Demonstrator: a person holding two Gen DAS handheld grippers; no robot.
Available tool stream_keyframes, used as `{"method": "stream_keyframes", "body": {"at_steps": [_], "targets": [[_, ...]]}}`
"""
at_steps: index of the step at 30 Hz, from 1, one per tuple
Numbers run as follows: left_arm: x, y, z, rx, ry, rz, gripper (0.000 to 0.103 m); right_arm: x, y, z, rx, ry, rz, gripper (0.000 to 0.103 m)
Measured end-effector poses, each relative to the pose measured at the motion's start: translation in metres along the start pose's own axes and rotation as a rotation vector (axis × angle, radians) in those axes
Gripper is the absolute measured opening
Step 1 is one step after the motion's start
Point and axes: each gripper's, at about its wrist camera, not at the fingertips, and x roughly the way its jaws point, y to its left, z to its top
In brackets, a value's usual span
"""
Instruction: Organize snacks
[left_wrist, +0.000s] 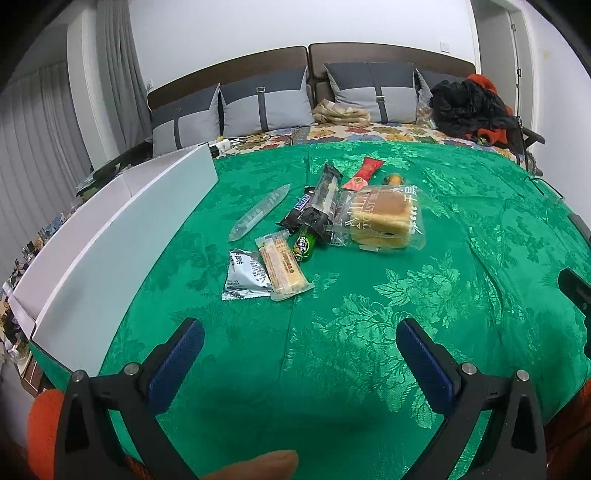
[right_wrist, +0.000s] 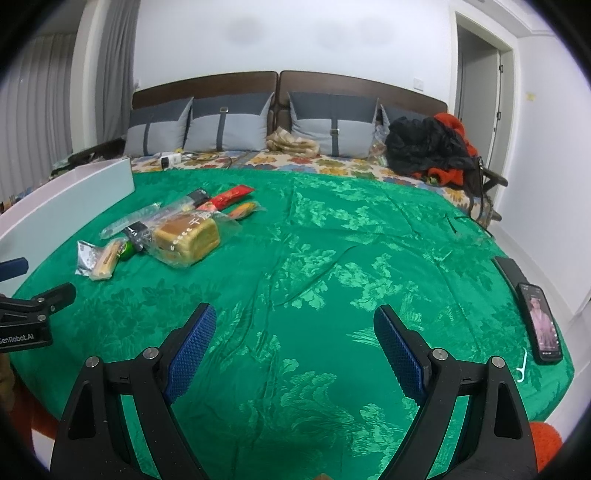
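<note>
The snacks (left_wrist: 317, 221) lie in a loose heap on the green bed cover (left_wrist: 369, 314), at 12 o'clock from the left tongs (left_wrist: 299, 354), which are spread and empty. From the right tongs (right_wrist: 295, 339), also spread, the heap is at 10 o'clock, farther. The white box (left_wrist: 122, 236) stands at 9 o'clock of the heap.

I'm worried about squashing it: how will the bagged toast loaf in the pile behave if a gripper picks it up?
The toast loaf is probably light for its bulk and soft, so a firm squeeze would likely dent it. Its clear bag sits loose and glossy around the bread, so the film may slip or crumple in the jaws. Its boxy shape lies flat on the green cloth; rolling seems unlikely.
</note>
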Motion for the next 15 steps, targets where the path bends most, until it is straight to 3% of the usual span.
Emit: {"method": "stream_keyframes", "body": {"at_steps": [15], "targets": [[0.0053, -0.0012, -0.0029, 0.006, 0.022, -0.001, 0.103, 0.0068, 0.0025, -0.004, -0.008, 0.023, 0.008, 0.09]]}}
